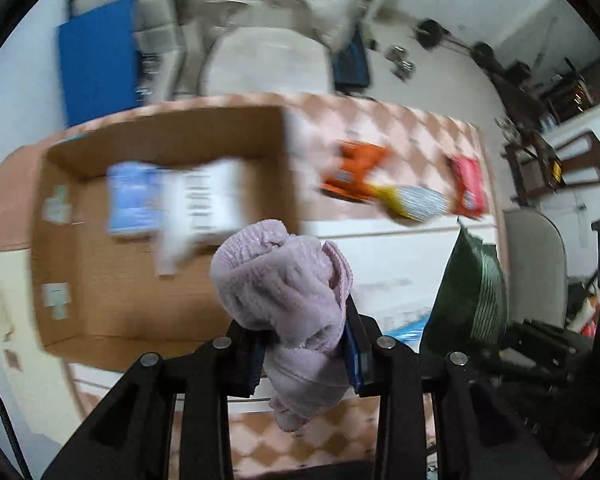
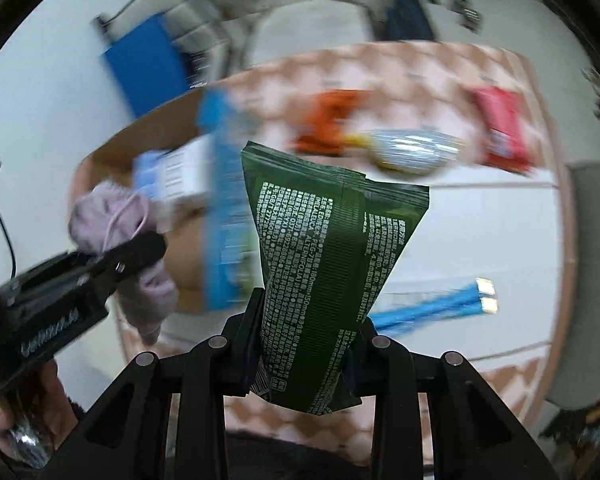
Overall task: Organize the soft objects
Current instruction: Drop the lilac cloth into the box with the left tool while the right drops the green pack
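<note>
Midway, by my reading. Left gripper [image 1: 304, 344] clenched on one lilac cloth [image 1: 284, 280], held up at the near right edge of the cardboard box [image 1: 160, 300]. Right gripper [image 2: 304, 344] clenched on one dark green pouch [image 2: 324, 248], held above the table's [image 2: 480, 240] near side. In the box: one blue-white pack [image 1: 172, 200], blurred. Left on the table, far side: one orange packet [image 1: 352, 172], one red packet [image 1: 468, 186], one silver-yellow packet [image 1: 416, 200]; nearer, two blue sticks [image 2: 428, 308].

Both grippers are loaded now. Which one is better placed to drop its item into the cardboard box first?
Left, probably. The left gripper, shut on the lilac cloth, hangs at the cardboard box, over its near edge. The right gripper, holding the green pouch, sits further right, beside the box rather than over it.
</note>
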The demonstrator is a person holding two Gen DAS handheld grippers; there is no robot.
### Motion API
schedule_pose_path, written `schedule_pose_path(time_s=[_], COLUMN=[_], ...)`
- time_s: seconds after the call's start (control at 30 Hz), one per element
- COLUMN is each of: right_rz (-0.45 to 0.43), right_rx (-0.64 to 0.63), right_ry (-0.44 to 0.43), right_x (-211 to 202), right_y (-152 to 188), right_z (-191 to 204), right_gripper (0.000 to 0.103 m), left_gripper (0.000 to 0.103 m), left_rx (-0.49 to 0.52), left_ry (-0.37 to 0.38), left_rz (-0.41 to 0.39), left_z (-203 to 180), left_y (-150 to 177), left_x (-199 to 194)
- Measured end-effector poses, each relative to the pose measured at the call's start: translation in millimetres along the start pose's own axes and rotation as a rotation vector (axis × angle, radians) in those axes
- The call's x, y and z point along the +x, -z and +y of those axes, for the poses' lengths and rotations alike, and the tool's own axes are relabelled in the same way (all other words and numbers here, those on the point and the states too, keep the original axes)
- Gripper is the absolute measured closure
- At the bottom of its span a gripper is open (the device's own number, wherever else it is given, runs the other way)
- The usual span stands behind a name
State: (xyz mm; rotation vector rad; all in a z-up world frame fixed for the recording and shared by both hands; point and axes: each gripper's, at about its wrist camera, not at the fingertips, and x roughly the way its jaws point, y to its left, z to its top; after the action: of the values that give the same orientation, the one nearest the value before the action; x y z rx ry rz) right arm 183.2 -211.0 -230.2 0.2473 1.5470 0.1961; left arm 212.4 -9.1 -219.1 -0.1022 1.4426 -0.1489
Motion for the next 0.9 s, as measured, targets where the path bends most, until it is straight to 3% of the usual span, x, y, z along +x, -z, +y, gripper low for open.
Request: schedule_pose_path(time_s=[0.17, 0.27, 0.43, 0.67, 0.9], right_rz=[0.056, 0.087, 0.155, 0.223, 0.258], right_rx=[-0.093, -0.108, -0.101, -0.089, -0.106], right_ry=[-0.038, -0.035, -0.058, -0.061, -0.08], right_x=[50.0, 81.3, 137.0, 193.9, 219.8], right_y=[-3.8, -14.8, -32.3, -44.8, -48.2], right_z=[113.3, 157.0, 208.5, 236.7, 267.7], right_gripper=[0.069, 0.069, 0.069, 0.069, 0.068], left_gripper=[0.073, 0.073, 0.073, 0.073, 0.068], left_rx=[-0.116, -0.173, -0.185, -0.142, -0.118], left_ry=[-0.106, -0.123, -0.139, -0.16, -0.133], left_rz=[0.019, 0.069, 0.154, 0.25, 0.305], left_z=[104.3, 159.0, 215.8, 243.1, 247.6], left_y=[-13.5, -26.0, -49.3, -72.5, -81.1], left_x=[7.7, 26.1, 52.8, 77.1, 92.5])
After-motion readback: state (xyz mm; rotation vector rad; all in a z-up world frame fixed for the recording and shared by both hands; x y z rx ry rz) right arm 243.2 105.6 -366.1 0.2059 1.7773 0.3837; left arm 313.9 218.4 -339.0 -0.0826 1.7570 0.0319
